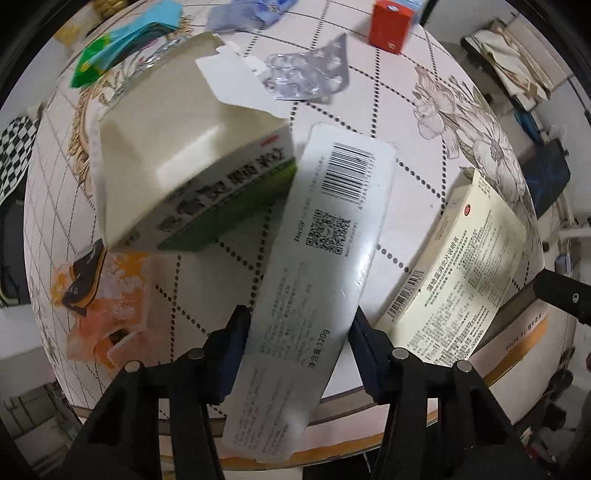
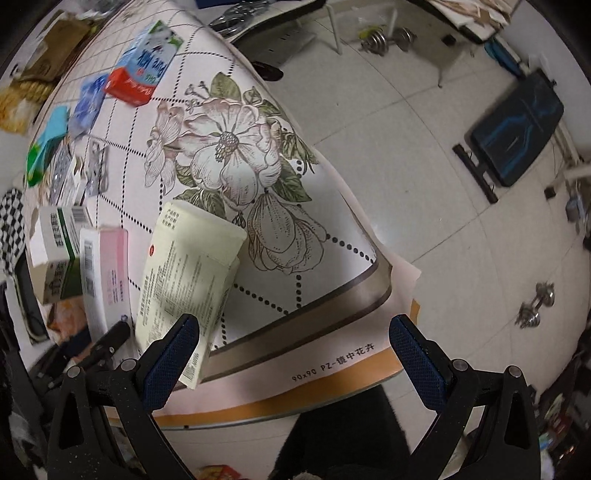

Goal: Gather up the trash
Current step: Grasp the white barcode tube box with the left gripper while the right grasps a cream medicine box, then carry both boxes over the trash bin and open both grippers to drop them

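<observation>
My left gripper (image 1: 299,332) is shut on a long white toothpaste box (image 1: 321,254) with a barcode and QR code, held just above the table; the same box, white and pink, shows in the right wrist view (image 2: 105,273). An open white and green medicine box (image 1: 184,173) lies to its left. A cream leaflet box (image 1: 461,280) lies to its right, also seen in the right wrist view (image 2: 188,266). My right gripper (image 2: 295,350) is open and empty over the table's front edge, with its left finger (image 2: 173,354) by the cream box.
The flowered tablecloth (image 2: 229,155) covers the table. On it lie silver blister packs (image 1: 310,77), a red box (image 1: 391,26), a green and blue packet (image 1: 122,48) and an orange wrapper (image 1: 99,306). Dumbbells (image 2: 535,302) and a black bench (image 2: 517,122) are on the floor.
</observation>
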Demonstrator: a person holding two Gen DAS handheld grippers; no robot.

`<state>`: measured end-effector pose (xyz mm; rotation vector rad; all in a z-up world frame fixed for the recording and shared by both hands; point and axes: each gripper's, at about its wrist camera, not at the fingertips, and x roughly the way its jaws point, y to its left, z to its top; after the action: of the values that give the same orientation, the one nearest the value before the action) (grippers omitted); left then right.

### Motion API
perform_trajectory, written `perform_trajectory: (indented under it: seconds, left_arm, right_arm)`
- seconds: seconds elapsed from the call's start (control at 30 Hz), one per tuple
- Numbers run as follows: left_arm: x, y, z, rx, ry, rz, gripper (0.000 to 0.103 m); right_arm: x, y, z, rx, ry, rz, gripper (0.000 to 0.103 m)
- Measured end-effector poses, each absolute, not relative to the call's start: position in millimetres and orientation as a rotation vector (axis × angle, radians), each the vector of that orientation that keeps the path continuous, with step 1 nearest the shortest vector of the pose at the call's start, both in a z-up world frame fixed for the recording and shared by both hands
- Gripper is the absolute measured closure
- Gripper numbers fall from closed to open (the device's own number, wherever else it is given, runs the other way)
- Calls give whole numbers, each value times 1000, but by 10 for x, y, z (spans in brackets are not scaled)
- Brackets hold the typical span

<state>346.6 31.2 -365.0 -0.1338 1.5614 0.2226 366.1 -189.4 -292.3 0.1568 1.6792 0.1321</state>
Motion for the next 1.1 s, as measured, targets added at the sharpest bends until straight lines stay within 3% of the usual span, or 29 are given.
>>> perform_trajectory:
  seconds: [0.37,0.47,0.53,0.77,0.97,1.07,1.1]
  left_arm:
    - [2386,949,-3395,-523,1527,548,53]
    - [2302,1018,-3321,-535,1524,526,53]
    - [2201,1071,-3301,-540,1520,512,53]
    - [2048,1083,-3463,-531,1548,483,53]
    - [1912,1072,-3480,-495,1541,485,57]
    - [1840,1107,-3464,-504,1529,490,57]
    - [1845,1096,-3447,-503,1526,491,57]
  right_arm:
    - [3620,-1208,-3174,262,1715,68,0]
    - [3621,-948,-3240,109,1695,75,2]
    - [3618,-818,-3191,-12,1662,163,13]
    - [3544,-640,-3172,-431,1636,361,12]
    - [3431,-672,-3328,-325,1690,283,6]
    - [3400,-674,-3295,-283,1646,239,11]
    - [3390,-682,-3262,-275,1627,233,18]
